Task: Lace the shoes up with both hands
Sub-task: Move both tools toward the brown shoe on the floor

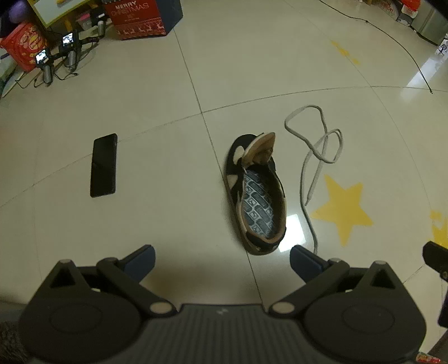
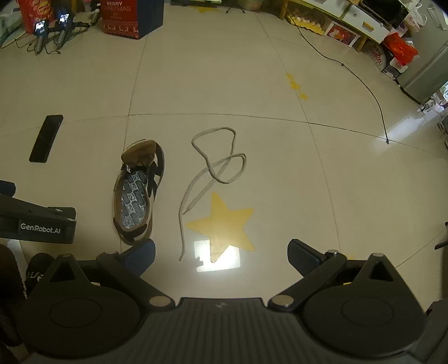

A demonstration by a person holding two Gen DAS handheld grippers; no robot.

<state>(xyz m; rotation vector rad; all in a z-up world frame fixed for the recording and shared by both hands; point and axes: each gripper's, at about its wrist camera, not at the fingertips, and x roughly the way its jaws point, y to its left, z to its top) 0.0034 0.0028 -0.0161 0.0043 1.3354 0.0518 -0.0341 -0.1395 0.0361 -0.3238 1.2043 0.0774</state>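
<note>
Glossy cream floor tiles (image 2: 224,70), divided by thin dark grout lines and marked with a large yellow star sticker (image 2: 224,226), make up the working surface, and a bright square of lamp light is reflected beside the star. An unlaced black and tan shoe with a patterned grey insole (image 1: 256,193) is laid on the tiles, its tongue folded up. A loose pale grey shoelace (image 2: 215,170) is seen just beside the shoe, apart from it, coiled in open loops with one end trailing past the star. A flat black phone (image 1: 103,165) is set well apart on the shoe's other side. At the room's far edge a red and blue Christmas box (image 1: 140,19), a red snack bag (image 1: 25,44), small camera devices on stands (image 1: 56,58) and a thin black cable (image 2: 364,84) are visible. The left gripper (image 1: 221,260) and the right gripper (image 2: 221,253) are both held above the floor with jaws spread wide, nothing between them.
</note>
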